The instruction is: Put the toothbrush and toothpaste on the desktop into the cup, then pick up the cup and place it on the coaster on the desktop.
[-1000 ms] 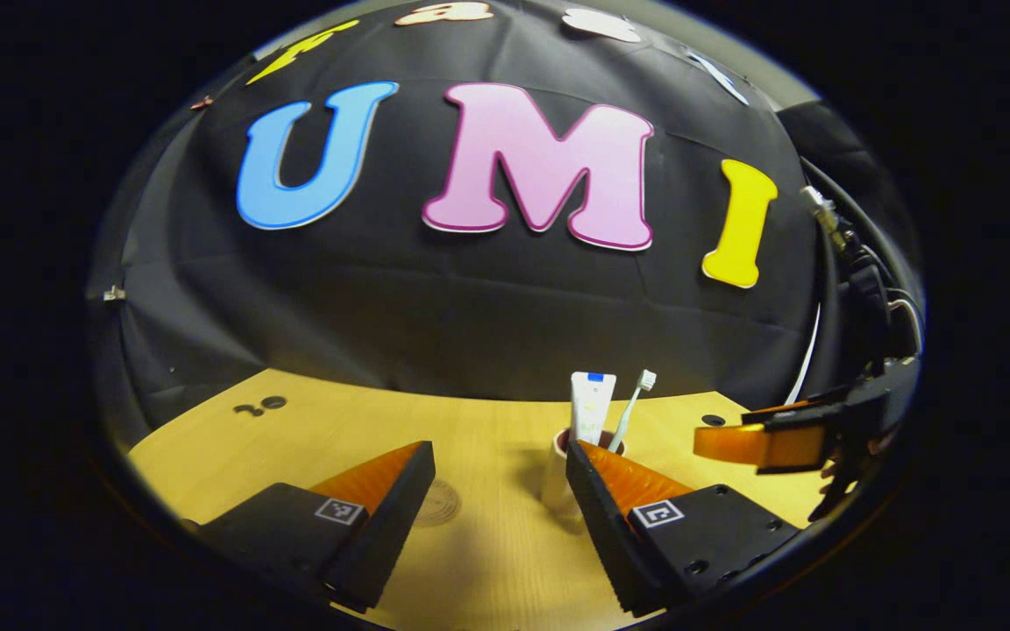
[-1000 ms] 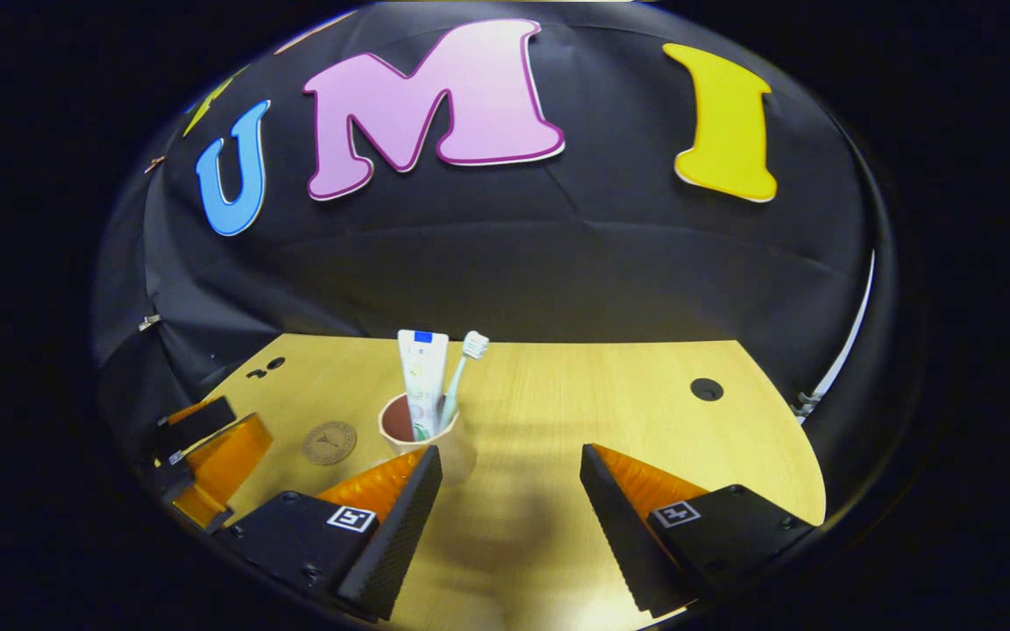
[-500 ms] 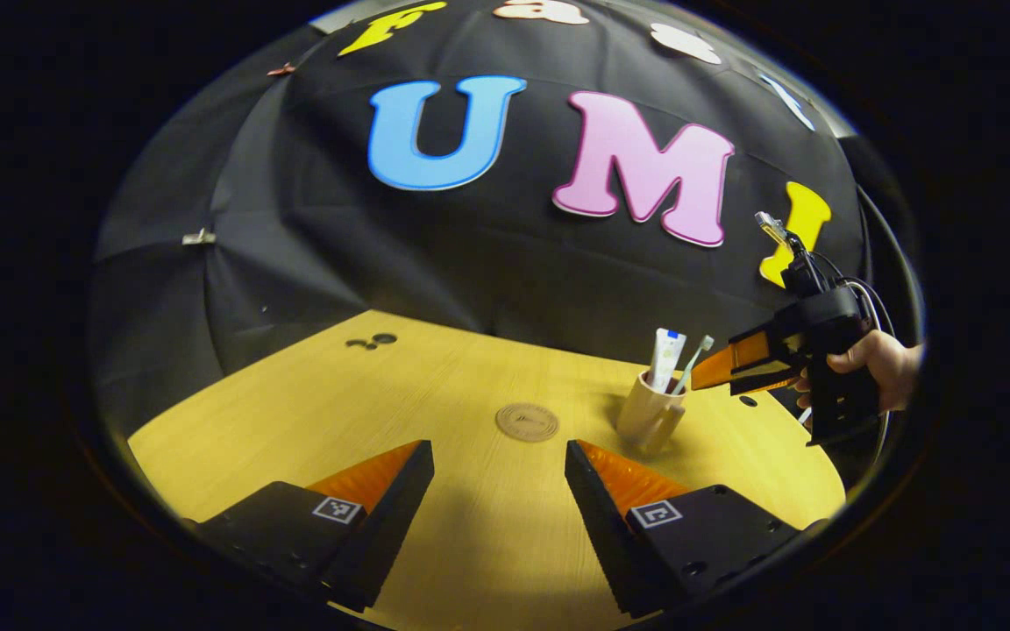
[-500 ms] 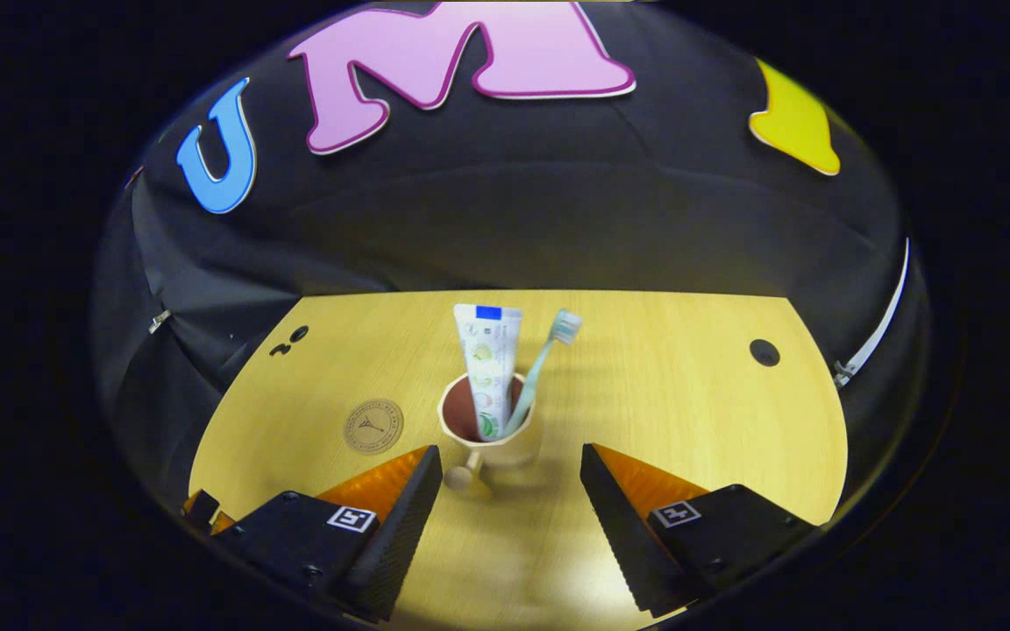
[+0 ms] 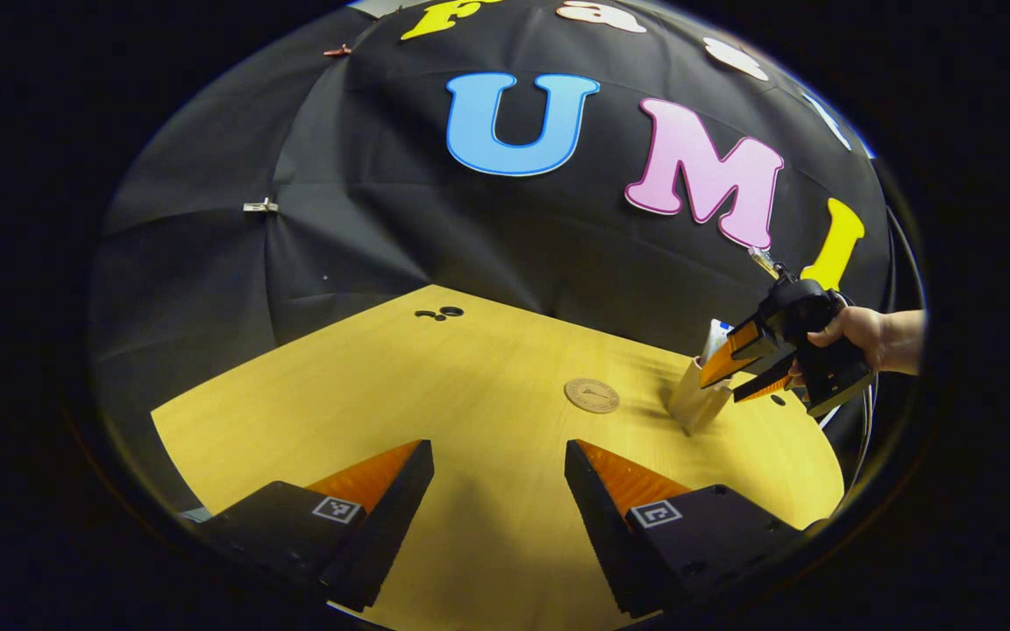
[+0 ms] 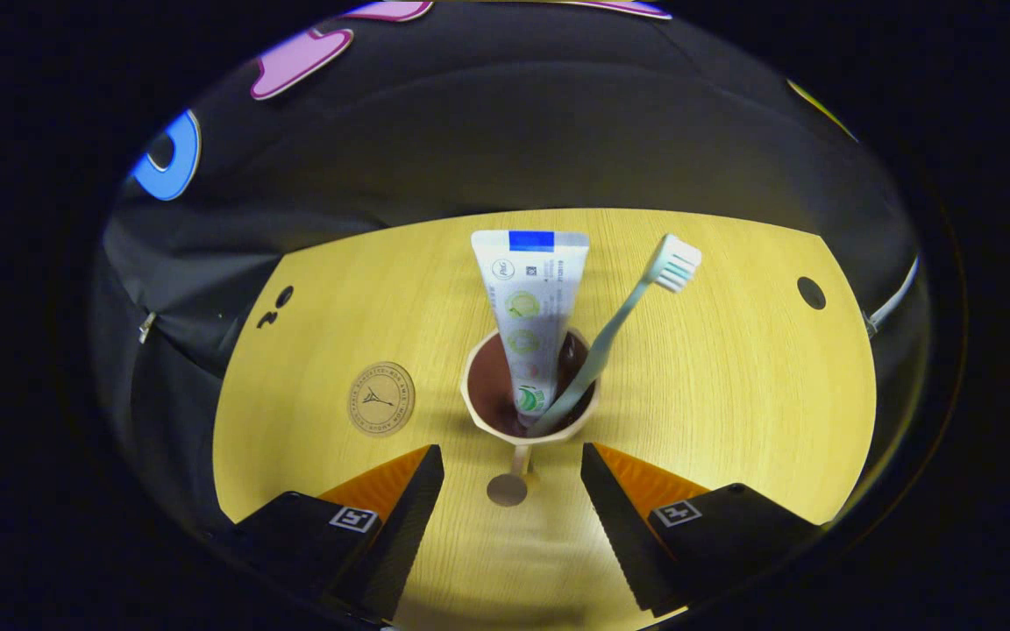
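The toothpaste (image 6: 529,324) and toothbrush (image 6: 619,329) already stood in the cup (image 6: 529,412) on the bench (image 6: 733,394), just right of the coaster (image 6: 380,399). The right hand-held gripper (image 6: 512,478) angled down over the cup's handle, fingers spread and empty, apparently ready to grasp. The left hand-held gripper (image 5: 499,473) hung open, well apart.

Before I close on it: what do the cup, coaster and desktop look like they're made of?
Cup: likely matte plastic or ceramic, beige outside, brown inside, no glare. Coaster: probably wood or cork, a flat tan disc with a dark printed or engraved emblem. Desktop: pale wood or wood-look laminate, with fine straight grain lines and a soft sheen.
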Demonstrator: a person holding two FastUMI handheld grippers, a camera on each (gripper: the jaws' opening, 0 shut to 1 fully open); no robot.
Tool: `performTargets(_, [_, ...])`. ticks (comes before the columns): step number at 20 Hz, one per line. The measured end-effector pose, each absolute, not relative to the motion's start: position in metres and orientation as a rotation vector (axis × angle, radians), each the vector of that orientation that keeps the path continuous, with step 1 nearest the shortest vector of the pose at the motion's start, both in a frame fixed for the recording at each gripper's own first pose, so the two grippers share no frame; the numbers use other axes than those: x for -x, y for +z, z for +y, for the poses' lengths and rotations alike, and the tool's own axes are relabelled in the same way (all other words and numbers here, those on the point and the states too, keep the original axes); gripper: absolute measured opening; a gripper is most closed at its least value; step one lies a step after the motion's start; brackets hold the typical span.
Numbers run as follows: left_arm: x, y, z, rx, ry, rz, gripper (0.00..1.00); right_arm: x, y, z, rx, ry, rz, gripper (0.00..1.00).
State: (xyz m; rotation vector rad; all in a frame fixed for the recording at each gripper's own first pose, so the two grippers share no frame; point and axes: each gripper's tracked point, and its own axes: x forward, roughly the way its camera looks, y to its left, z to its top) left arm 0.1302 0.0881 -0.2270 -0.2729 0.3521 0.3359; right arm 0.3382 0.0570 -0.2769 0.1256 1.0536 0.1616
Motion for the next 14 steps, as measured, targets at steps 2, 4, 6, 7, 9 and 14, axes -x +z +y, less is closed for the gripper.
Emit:
performTargets(2, [-0.124, -0.228, 0.095, 0.264, 0.348, 0.361, 0.96, -0.340, -0.289, 0.065, -0.124, 0.154, 1.114, 0.97])
performTargets(4, [-0.116, -0.229, 0.101, 0.240, 0.352, 0.371, 0.96, -0.341, -0.298, 0.067, -0.114, 0.146, 1.170, 0.98])
performTargets(6, [-0.107, -0.230, 0.104, 0.216, 0.352, 0.381, 0.95, -0.341, -0.303, 0.067, -0.085, 0.146, 1.206, 0.97])
performTargets(7, [-0.105, -0.230, 0.105, 0.212, 0.351, 0.383, 0.95, -0.342, -0.304, 0.066, -0.066, 0.147, 1.214, 0.97])
performTargets(9, [-0.097, -0.235, 0.106, 0.221, 0.349, 0.396, 0.95, -0.340, -0.309, 0.066, -0.051, 0.142, 1.242, 0.96])
performTargets(14, [-0.090, -0.240, 0.101, 0.240, 0.345, 0.411, 0.96, -0.341, -0.317, 0.075, -0.105, 0.114, 1.286, 0.69])
